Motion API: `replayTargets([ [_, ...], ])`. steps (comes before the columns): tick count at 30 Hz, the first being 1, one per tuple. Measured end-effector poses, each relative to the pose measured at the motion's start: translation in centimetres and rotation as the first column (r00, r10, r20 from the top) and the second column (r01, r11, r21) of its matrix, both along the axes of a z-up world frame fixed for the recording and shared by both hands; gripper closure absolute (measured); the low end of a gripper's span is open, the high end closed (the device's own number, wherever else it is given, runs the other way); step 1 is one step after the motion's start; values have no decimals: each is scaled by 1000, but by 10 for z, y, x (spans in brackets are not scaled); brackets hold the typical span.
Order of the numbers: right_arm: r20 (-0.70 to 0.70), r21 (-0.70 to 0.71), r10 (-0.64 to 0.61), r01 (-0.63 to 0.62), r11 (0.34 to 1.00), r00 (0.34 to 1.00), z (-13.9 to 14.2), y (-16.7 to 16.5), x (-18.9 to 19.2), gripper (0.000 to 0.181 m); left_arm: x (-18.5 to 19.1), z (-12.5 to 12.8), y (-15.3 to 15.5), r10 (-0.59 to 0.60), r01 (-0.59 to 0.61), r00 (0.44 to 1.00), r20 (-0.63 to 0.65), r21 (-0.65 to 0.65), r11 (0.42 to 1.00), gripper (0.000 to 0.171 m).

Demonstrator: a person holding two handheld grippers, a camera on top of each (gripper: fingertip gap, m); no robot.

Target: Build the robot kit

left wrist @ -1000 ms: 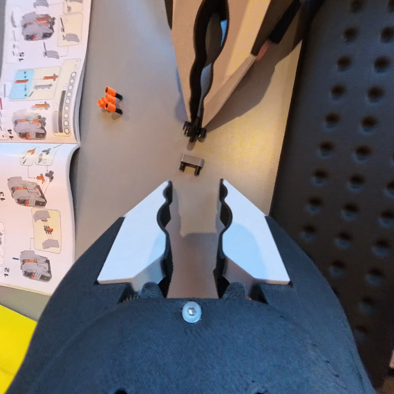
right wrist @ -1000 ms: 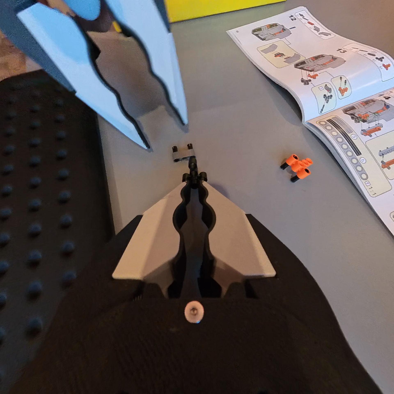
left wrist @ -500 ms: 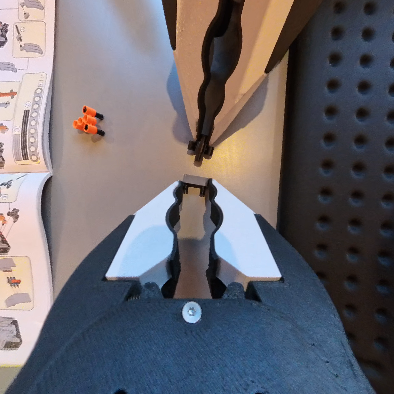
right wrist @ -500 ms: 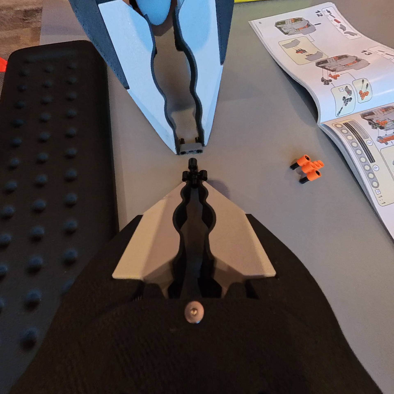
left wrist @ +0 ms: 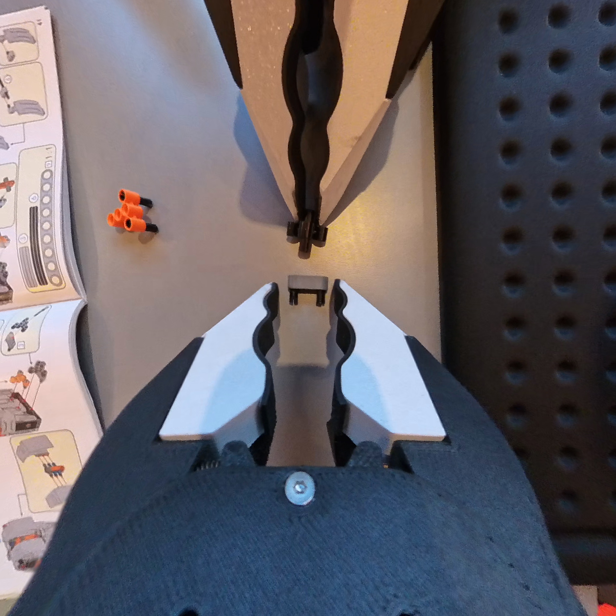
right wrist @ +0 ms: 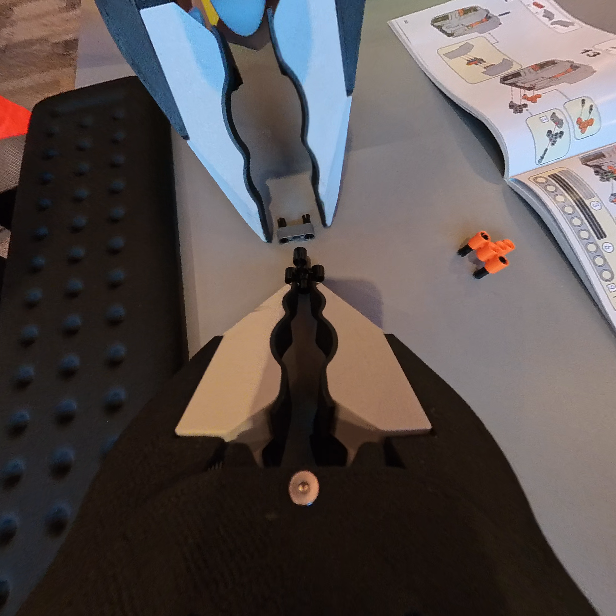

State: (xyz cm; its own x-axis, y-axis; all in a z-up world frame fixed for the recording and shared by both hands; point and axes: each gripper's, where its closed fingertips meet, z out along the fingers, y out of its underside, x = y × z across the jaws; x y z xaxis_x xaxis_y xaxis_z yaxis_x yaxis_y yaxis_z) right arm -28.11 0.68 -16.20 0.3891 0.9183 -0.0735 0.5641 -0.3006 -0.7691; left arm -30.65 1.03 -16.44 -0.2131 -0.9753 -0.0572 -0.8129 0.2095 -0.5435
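A small grey beam with two black pins [left wrist: 307,286] lies on the grey table between my left gripper's [left wrist: 305,285] fingertips. The jaws are open, with a thin gap on each side of the beam. My right gripper [right wrist: 301,290] is shut on a black cross-shaped connector [right wrist: 301,271], and its front stub points at the beam [right wrist: 295,233] from a short gap. In the left wrist view the right gripper [left wrist: 306,213] comes from the top with the connector [left wrist: 306,231]. In the right wrist view the left gripper [right wrist: 296,230] comes from the top.
An orange connector with black pins [left wrist: 131,213] [right wrist: 490,255] lies apart on the table. An open instruction booklet [left wrist: 30,200] [right wrist: 533,83] lies beyond it. A black studded mat [left wrist: 533,233] [right wrist: 83,266] borders the other side of the grippers. Less than 4 cm separates the two grippers' tips.
My left gripper moved forward and narrowed around the grey beam, then its jaws eased slightly apart. My right gripper kept hold of the black connector, facing the beam.
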Motion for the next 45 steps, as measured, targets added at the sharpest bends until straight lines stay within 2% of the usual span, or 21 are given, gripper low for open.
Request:
replayTargets([
  [7, 11, 20, 5, -5, 1000, 1000, 0, 1, 0, 175, 3, -1, -1, -39, 39, 999, 7, -27, 999, 151],
  [13, 17, 32, 10, -11, 999, 1000, -1, 1, 0, 176, 3, 0, -2, -24, 25, 999, 34, -38, 999, 147],
  [18, 22, 39, 29, -30, 999, 999, -1, -1, -2, 175, 4, 0, -2, -16, 18, 998, 62, -36, 999, 151],
  [27, 5, 136, 69, -69, 988, 998, 10, -12, -10, 177, 6, 2, -10, -24, 18, 990, 139, 47, 999, 152],
  [33, 29, 183, 67, -71, 980, 997, 12, -14, -8, 177, 7, 6, -18, -15, 8, 983, 185, 38, 999, 152],
  [45, 112, 215, 93, -116, 970, 989, 2, -19, -11, 177, 7, 4, -22, -52, 20, 984, 172, 184, 983, 152],
])
